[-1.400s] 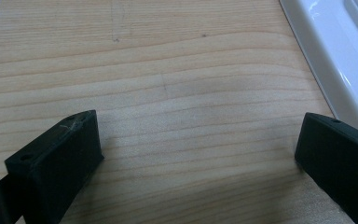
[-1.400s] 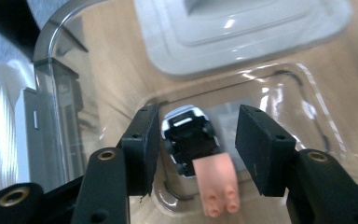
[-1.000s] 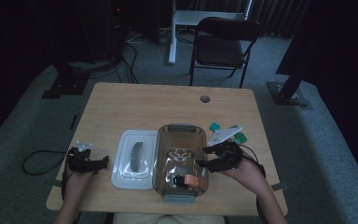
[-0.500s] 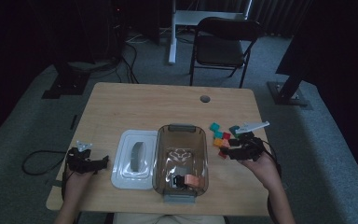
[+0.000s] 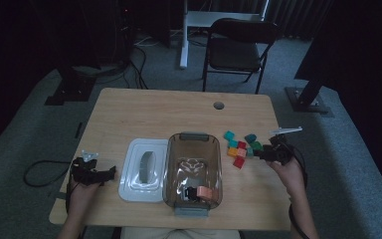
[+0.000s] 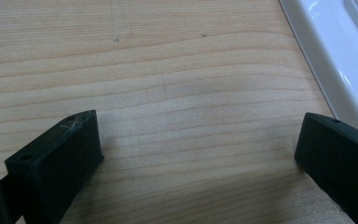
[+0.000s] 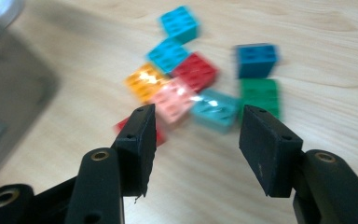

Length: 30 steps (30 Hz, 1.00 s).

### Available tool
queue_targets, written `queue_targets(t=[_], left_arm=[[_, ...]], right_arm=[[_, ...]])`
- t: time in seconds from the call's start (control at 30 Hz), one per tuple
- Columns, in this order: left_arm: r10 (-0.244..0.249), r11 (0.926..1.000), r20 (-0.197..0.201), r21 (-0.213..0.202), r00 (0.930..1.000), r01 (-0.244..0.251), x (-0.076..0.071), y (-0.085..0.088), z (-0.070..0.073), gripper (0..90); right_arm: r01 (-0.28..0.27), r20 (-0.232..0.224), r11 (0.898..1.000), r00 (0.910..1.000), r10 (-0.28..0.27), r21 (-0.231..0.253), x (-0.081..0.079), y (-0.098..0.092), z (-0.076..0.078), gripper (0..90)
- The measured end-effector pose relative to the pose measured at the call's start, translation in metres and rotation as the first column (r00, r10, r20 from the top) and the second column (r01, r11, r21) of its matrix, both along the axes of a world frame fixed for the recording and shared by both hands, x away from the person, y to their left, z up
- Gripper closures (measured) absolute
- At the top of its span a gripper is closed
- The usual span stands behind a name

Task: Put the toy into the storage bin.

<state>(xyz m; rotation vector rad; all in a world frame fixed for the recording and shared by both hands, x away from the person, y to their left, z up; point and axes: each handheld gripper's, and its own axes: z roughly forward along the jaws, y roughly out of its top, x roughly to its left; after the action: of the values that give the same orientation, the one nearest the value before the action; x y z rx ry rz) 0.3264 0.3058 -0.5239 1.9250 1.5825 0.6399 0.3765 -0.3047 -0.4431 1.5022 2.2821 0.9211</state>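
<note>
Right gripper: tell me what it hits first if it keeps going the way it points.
Probably the teal block at the near edge of the pile, straight ahead between the open jaws of the right gripper; blur leaves depth uncertain.

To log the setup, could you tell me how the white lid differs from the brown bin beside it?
The white lid is opaque and lies flat; the brown bin is see-through and deep. The lid bears a grey handle; the bin holds a pink block. Both rest on the table, side by side.
</note>
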Motion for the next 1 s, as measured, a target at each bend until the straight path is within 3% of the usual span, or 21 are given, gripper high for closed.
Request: queue_targets(t=[0.23, 0.47, 0.73, 1.0], left_arm=[[0.001, 1.0, 0.0, -0.001, 1.0, -0.001, 0.0, 0.0, 0.0, 0.8], [0.0, 1.0, 0.0, 0.0, 1.0, 0.0, 0.0, 0.0, 0.0, 0.8], [0.0, 1.0, 0.0, -0.001, 1.0, 0.0, 0.0, 0.0, 0.0, 0.9], [0.001, 1.0, 0.001, -0.001, 1.0, -0.001, 0.0, 0.0, 0.0, 0.8]], right_arm=[[0.093, -0.03, 0.995, 0.9951, -0.094, -0.031, 0.028, -0.018, -0.015, 45.8], [0.086, -0.085, 0.994, 0.9922, -0.091, -0.062, 0.055, -0.017, -0.031, 46.3], [0.062, -0.132, 0.996, 0.9888, -0.07, -0.067, 0.062, -0.013, -0.042, 46.3], [0.063, -0.151, 0.994, 0.9857, -0.075, -0.088, 0.065, -0.013, -0.05, 47.8]])
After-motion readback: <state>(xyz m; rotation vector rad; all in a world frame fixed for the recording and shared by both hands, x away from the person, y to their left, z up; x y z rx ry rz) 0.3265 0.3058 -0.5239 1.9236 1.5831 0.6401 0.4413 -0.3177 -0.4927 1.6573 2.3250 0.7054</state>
